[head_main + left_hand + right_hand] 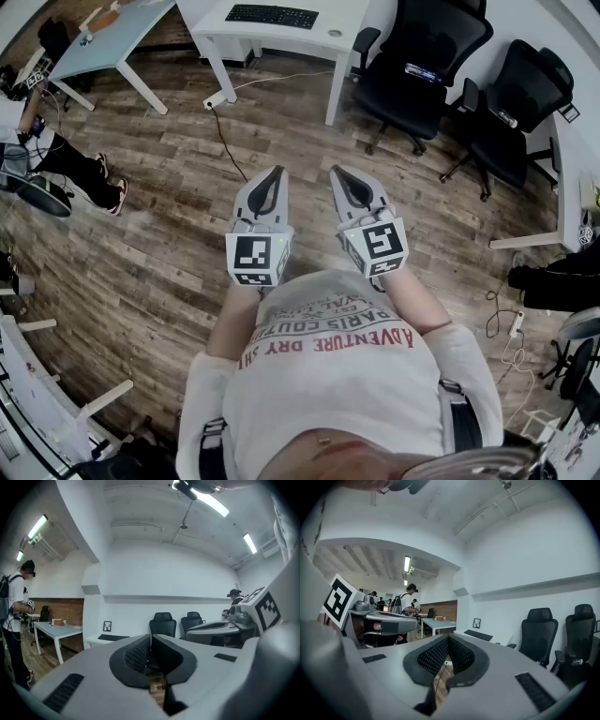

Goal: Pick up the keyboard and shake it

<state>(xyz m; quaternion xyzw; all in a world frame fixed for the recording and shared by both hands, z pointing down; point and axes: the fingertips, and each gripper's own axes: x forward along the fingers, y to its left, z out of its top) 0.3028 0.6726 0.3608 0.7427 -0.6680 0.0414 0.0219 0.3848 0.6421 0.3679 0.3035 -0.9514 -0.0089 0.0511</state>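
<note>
Empty, pressed-together left tongs (277,172) and right tongs (336,172); keyboard (272,15) ahead on white desk (349,14) beside chairs (422,56)

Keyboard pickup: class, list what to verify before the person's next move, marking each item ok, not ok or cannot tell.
1. Keyboard in sight, lying flat on the white desk: ok.
2. Left gripper holds nothing: ok.
3. Right gripper holds nothing: ok.
4. Jaws apart, ready to grasp: not ok, both pairs are together.
5. Keyboard within reach: not ok, both grippers are close to the body, over the floor, with the desk well ahead.
6. Walkway to the desk free: not ok, a cable lies across the floor.
</note>
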